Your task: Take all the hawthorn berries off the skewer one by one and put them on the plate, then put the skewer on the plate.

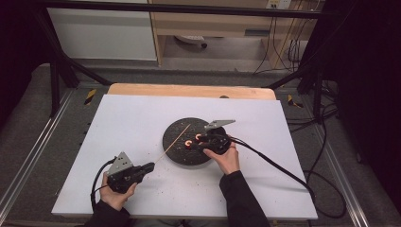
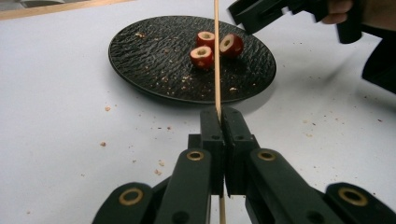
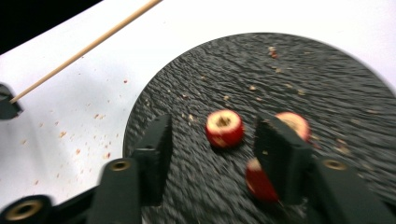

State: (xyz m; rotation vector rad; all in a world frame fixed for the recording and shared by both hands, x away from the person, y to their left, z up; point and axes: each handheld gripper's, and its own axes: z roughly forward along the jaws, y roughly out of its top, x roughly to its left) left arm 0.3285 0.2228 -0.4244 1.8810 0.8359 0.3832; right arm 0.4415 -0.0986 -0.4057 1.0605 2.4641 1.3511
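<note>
While the left gripper (image 2: pixel 219 116) holds its two jaws pressed tight on the wooden skewer (image 2: pixel 216 56) at the lower middle of the left gripper view, the stick runs straight up the frame and out over the black plate (image 2: pixel 140 60), bare along all that shows of it — no fruit is threaded on it yet. In the high view that gripper (image 1: pixel 149 166) sits at the lower left of the white table (image 1: pixel 142 118), and the skewer (image 1: pixel 176 139) slants up and right from it across the plate's rim (image 1: pixel 171 130).

In the right gripper view the right gripper (image 3: pixel 212 135) stands partly open, nothing between its pads; one red fruit piece (image 3: pixel 224 128) lies in the gap just beyond the tips, a second (image 3: pixel 296 123) peeks out behind the right-hand jaw and a third (image 3: pixel 258 182) lies low beside it. The frame is blurred, so I cannot tell whether any pad touches fruit. In the left gripper view the three cored pieces (image 2: pixel 202 56) cluster at the upper middle of the plate, close together, with the right gripper (image 2: pixel 254 14) hanging just above them at the top right.

Judging from this, the work seems to be threading the fruit onto the stick, and it looks to be at its start — skewer readied, first piece not yet picked, all three left to do. Crumbs dot the plate and table.
</note>
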